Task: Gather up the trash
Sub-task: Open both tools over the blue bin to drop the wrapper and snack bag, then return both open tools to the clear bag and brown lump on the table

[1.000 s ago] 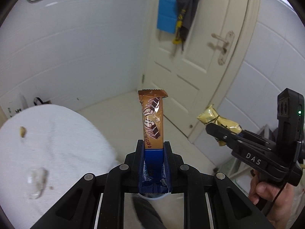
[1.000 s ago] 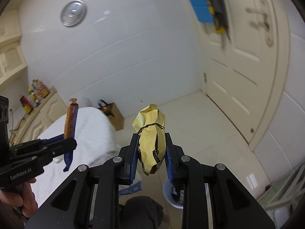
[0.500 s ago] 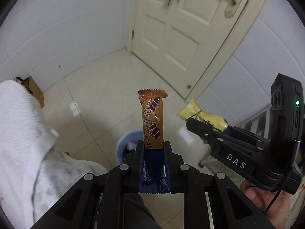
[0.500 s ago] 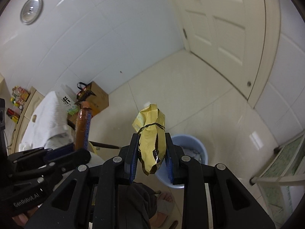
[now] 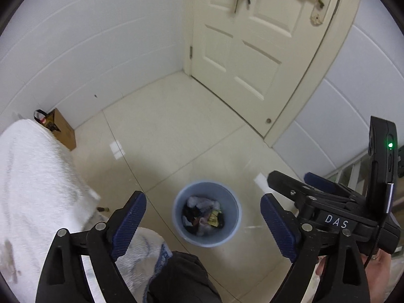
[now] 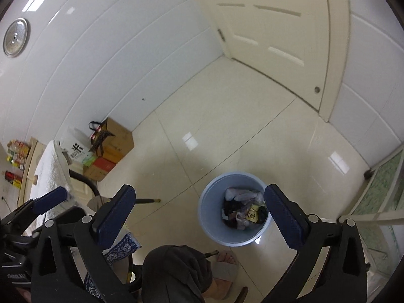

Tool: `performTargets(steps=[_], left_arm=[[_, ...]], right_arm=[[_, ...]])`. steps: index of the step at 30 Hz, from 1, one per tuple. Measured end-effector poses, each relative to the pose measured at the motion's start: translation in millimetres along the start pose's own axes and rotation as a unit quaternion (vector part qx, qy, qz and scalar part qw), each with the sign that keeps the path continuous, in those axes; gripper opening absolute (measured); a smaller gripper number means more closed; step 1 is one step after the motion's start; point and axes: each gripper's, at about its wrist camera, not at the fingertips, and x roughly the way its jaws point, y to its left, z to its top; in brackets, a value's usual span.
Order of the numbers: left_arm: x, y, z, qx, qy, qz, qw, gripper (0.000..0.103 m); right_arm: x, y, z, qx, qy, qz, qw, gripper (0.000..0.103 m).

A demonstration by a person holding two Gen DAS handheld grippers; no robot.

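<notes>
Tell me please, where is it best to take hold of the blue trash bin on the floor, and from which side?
Grip the blue trash bin by its thin round rim, coming from straight above with one finger inside and one outside. It stands upright with its mouth open upward. The near rim looks best: there the trash lies lower and farther from the wall.

**Floor and table, from where you're standing**

You're over a glossy cream tile floor with thin dark grout lines and a few bright light reflections. A pale blue trash bin stands right on it, near your foot in a grey slipper, and it's stuffed with crumpled wrappers and dark scraps, one yellow wrapper on top. Over by the white wall you've got cardboard boxes sitting on the tile with a white bag just beside them. On your left there's a table under a white towel-like cloth; the cloth has a brownish stain down near the frame's bottom edge.
</notes>
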Motion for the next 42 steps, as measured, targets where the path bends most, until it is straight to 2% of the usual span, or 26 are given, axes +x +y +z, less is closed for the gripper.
performTargets(steps=[6, 10, 17, 26, 34, 37, 42], left_arm=[[-49.1, 4.0, -24.0, 0.0, -0.043, -0.001, 0.9991, 0.094], [-80.4, 19.2, -37.3, -0.005, -0.07, -0.004, 0.9975, 0.095], [-159.5, 53.3, -71.6, -0.022, -0.126, -0.002, 0.9918, 0.098], [-242.2, 98.1, -124.0, -0.06, -0.2, 0.023, 0.9777, 0.102], [-299.3, 133.3, -181.9, -0.101, -0.248, 0.062, 0.9615, 0.102], [-314.4, 143.2, -203.6, -0.113, -0.261, 0.082, 0.9553, 0.102], [-322.7, 156.4, -236.1, -0.128, -0.261, 0.114, 0.95, 0.102]], right_arm=[[-21.7, 14.2, 2.8, -0.005, -0.021, -0.007, 1.0, 0.103], [-43.1, 33.5, 2.7, -0.017, -0.043, -0.007, 0.999, 0.103], [-85.9, 80.5, 2.2, -0.051, -0.086, 0.001, 0.995, 0.103], [-136.1, 164.4, -8.4, -0.115, -0.139, 0.034, 0.983, 0.103], [-156.5, 242.0, -30.7, -0.176, -0.166, 0.067, 0.968, 0.103], [-160.4, 267.9, -41.6, -0.199, -0.174, 0.076, 0.961, 0.103], [-164.1, 300.7, -62.0, -0.234, -0.19, 0.082, 0.95, 0.103]])
